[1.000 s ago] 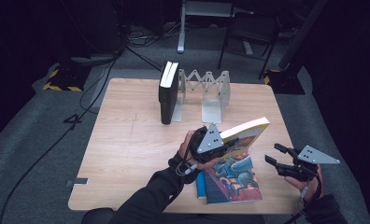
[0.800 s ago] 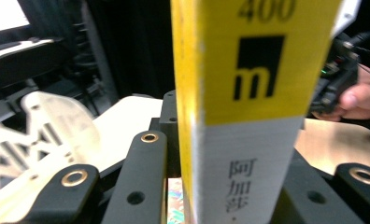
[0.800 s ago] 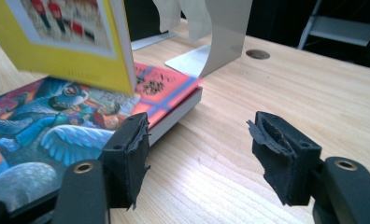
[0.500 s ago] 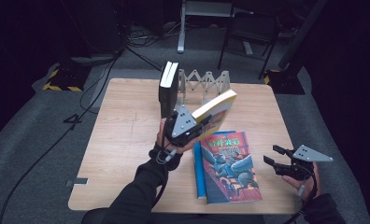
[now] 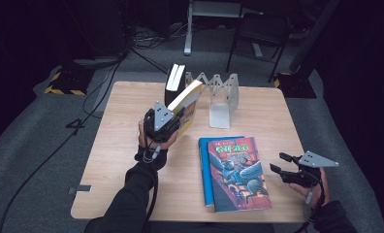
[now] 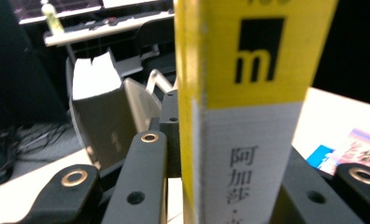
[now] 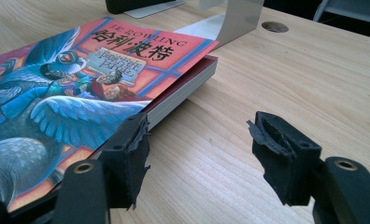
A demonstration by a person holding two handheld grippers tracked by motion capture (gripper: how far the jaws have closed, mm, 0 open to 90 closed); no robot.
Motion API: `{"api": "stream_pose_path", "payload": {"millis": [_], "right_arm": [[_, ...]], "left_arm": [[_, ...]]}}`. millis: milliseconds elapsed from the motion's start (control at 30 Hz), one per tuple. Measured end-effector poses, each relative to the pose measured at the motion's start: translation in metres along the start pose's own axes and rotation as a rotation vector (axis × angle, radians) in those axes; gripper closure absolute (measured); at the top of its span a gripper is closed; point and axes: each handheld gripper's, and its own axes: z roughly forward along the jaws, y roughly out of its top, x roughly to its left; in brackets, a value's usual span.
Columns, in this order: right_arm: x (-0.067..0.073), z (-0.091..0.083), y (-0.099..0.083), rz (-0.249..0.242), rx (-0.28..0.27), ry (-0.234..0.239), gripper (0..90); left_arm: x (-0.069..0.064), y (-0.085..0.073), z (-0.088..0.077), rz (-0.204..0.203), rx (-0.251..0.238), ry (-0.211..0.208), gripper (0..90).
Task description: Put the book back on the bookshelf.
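Now shelving | L tongs (image 5: 173, 121) clamped on yellow book (image 5: 186, 104), held tilted just in front of black book (image 5: 174, 80) in rack (image 5: 219, 94) | we should square spine upright, slide in beside it | R tongs (image 5: 283, 167) gaping, empty, near picture book (image 5: 236, 172) flat on surface (image 5: 117, 160).

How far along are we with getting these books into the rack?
Done: one black book stands at the left end of the metal rack. In hand: the left gripper clamps the yellow book, carried near the rack. Left: two books lie flat; the right gripper waits open beside them.
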Motion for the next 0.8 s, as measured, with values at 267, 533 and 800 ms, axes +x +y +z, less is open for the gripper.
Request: {"api": "stream_pose_path", "payload": {"millis": [267,533,800], "right_arm": [[0.002,0.002,0.0,-0.018,0.019,0.008,37.0],[0.003,0.002,0.0,-0.025,0.018,0.015,37.2],[0.003,0.003,-0.001,-0.027,0.024,0.017,37.3]], "left_arm": [[0.006,-0.013,0.013,-0.066,0.031,0.108,75.2],[0.003,-0.021,0.031,-0.144,-0.004,0.201,75.2],[-0.004,-0.028,0.056,-0.197,-0.007,0.303,75.1]]}}
